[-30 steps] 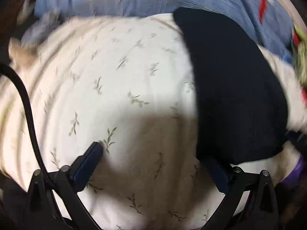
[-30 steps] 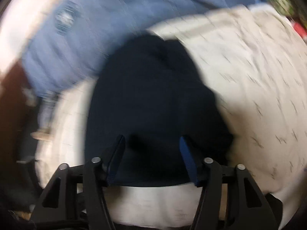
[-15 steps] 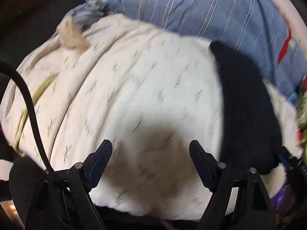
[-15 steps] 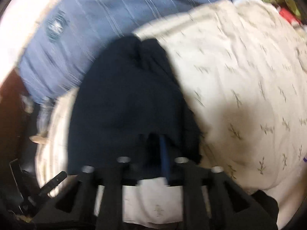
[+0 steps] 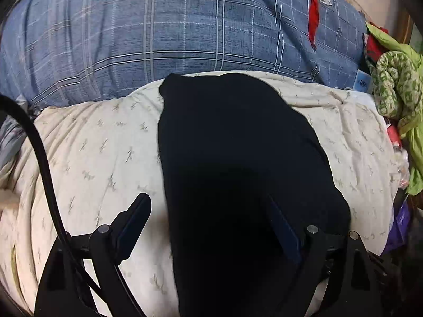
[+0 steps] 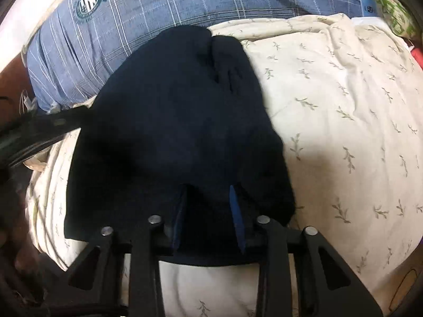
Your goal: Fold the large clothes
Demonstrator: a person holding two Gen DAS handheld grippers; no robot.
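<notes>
A dark navy garment [image 5: 238, 145] lies folded lengthwise on a cream quilt with a leaf print [image 5: 92, 158]. My left gripper [image 5: 206, 196] hovers over its near end, jaws wide and still opening. The left finger is above the quilt and the right finger above the dark cloth, and neither pad presses on it. In the right wrist view the garment [image 6: 171, 105] runs away from me across the quilt [image 6: 343, 105]. My right gripper [image 6: 208, 187] sits at its near hem, jaws narrow and still closing, with a fold of dark cloth pinched between the pads.
A blue plaid cover [image 5: 185, 26] with a round crest lies beyond the quilt. Green and red clothes [image 5: 396, 87] are heaped at the far right. A black cable [image 5: 39, 153] arcs along the left side. The quilt's near edge drops off just below the grippers.
The left gripper swung off to the left over the bare quilt, then came back right and higher, so the garment now lies under its fingers. The right jaws narrowed from a wide straddle onto the hem.
</notes>
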